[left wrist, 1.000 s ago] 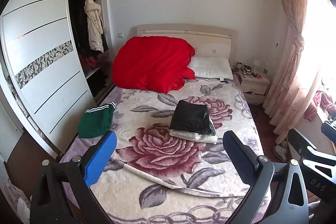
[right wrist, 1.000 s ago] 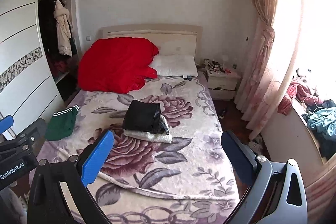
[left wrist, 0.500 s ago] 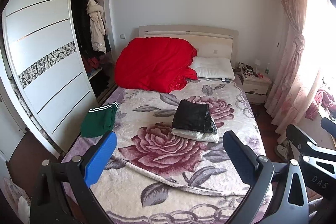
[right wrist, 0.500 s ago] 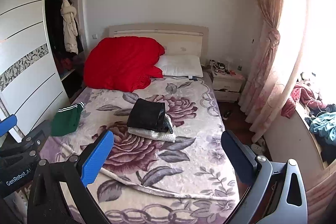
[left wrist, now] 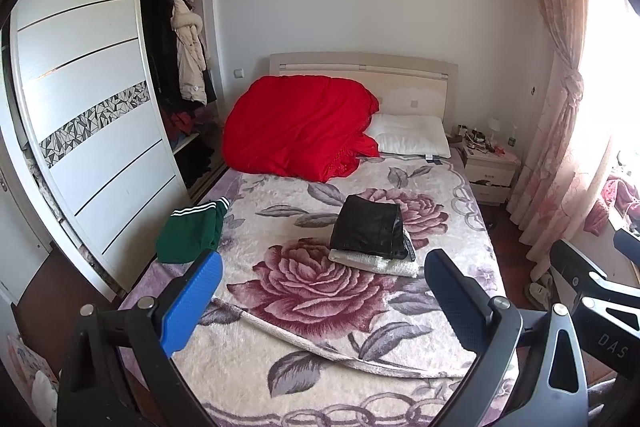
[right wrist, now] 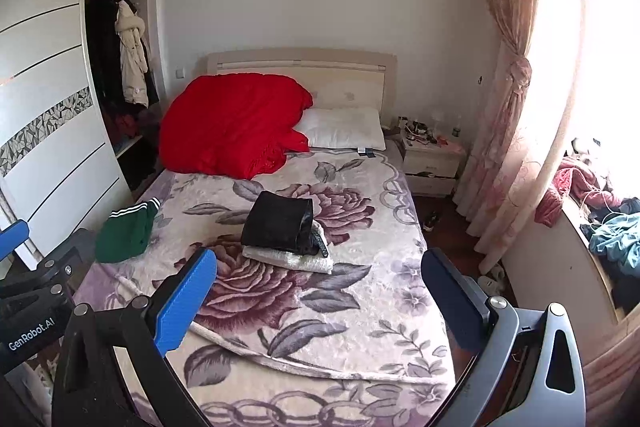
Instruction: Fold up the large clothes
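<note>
Both views have slid rightward, leaving the green garment [left wrist: 191, 235] ahead-left of the folded stack [left wrist: 370, 237], nearer the released, empty left tongs [left wrist: 320, 301] than the equally spread right tongs [right wrist: 320, 297].

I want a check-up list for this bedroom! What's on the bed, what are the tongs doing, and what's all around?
Surface: bed with flowered plush blanket, one ridge near the foot.
Job's things: folded black garment atop folded white cloth; loose green garment with white stripes at the wardrobe-side edge.
Clutter: heaped red quilt, white pillow.
Tongs: left tongs open, empty; right tongs open, empty; both above the bed's foot.
Cables: nothing seen.
Surroundings: white sliding wardrobe open, cluttered cream nightstand, pink tied curtain.
</note>
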`<action>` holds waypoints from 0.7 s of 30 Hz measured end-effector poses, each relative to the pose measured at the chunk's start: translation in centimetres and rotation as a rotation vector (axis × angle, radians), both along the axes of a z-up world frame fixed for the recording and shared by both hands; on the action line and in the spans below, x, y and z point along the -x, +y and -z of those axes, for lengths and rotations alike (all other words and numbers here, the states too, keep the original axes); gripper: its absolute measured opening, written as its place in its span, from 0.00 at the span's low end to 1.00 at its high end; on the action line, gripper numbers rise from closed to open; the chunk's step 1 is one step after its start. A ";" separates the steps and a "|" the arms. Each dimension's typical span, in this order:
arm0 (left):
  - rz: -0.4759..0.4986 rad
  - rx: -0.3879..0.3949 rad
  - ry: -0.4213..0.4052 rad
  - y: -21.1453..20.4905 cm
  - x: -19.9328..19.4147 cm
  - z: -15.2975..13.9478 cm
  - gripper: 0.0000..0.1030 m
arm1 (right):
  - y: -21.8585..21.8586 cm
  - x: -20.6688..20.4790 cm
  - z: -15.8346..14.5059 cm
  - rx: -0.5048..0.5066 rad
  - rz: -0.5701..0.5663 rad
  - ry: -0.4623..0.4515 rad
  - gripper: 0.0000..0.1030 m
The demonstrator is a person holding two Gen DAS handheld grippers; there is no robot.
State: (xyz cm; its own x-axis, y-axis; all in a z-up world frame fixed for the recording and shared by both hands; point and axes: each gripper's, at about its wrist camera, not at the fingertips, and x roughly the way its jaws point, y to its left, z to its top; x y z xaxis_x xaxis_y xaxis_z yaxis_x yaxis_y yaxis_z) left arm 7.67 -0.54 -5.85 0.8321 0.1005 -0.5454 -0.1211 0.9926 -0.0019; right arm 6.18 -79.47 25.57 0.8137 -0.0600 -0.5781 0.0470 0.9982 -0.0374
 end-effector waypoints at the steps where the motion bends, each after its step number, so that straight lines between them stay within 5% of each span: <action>1: -0.001 0.000 -0.001 0.0 0.0 -0.1 1.00 | 0.0 0.0 0.0 -0.002 0.000 0.000 1.00; 21: -0.014 -0.008 -0.002 -0.4 -0.2 0.0 1.00 | -0.6 0.4 0.2 -0.004 0.004 -0.006 1.00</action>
State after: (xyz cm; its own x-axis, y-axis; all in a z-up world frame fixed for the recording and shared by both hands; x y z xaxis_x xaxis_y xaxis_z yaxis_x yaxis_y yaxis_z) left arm 7.85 -0.98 -5.82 0.8315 0.1167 -0.5432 -0.1353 0.9908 0.0057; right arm 5.79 -80.04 25.39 0.8170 -0.0609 -0.5734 0.0511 0.9981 -0.0333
